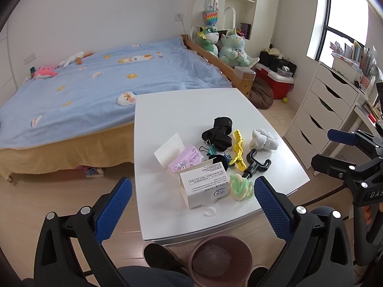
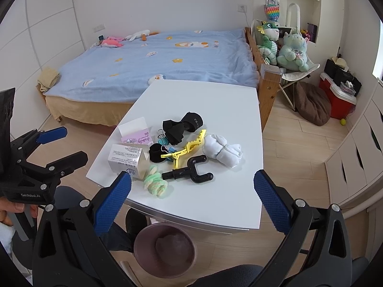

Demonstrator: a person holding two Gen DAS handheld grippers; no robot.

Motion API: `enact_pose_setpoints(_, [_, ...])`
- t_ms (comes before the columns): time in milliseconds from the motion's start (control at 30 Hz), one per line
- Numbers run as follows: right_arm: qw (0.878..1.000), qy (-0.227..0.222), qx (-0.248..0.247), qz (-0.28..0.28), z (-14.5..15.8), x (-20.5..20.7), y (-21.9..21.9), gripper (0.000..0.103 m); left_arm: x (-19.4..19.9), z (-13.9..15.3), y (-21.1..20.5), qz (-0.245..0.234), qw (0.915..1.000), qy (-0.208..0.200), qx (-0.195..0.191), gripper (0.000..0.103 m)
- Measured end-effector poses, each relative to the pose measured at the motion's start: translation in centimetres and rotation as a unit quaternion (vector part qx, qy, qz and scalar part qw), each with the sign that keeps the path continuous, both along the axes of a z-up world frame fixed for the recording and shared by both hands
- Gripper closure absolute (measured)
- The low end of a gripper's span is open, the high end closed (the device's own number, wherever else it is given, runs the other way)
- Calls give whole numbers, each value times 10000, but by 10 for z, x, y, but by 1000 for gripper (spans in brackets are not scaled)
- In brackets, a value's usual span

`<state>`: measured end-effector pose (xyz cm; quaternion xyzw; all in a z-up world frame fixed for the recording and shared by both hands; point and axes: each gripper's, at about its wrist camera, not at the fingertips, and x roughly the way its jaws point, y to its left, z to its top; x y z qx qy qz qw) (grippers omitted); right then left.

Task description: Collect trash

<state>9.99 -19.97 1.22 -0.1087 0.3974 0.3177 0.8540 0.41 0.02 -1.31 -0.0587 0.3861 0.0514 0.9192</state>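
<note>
While both claws hang wide open and empty above the near edge of the white tabletop (image 1: 167, 110), the left claw (image 1: 192, 205) frames the white carton (image 1: 203, 186); the right claw (image 2: 192, 199) sits right of it, and the trash bin (image 2: 165, 251) stands on the floor below.

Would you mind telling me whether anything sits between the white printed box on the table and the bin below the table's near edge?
Nothing visible does. The white box stands near the table edge, and the bin sits open on the floor just beyond it.
</note>
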Motion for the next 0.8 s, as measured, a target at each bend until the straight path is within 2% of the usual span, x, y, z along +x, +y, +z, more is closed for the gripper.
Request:
enact_pose_setpoints(600, [10000,32,-62,-7,-8,-1,-4,3,-3,-1,-1,-15,10000,47,-21,5])
enact_pose_setpoints(800, [9999,42,-102,1,-9,0,-2,3,8,-2,-9,-10,9999,134,-19,5])
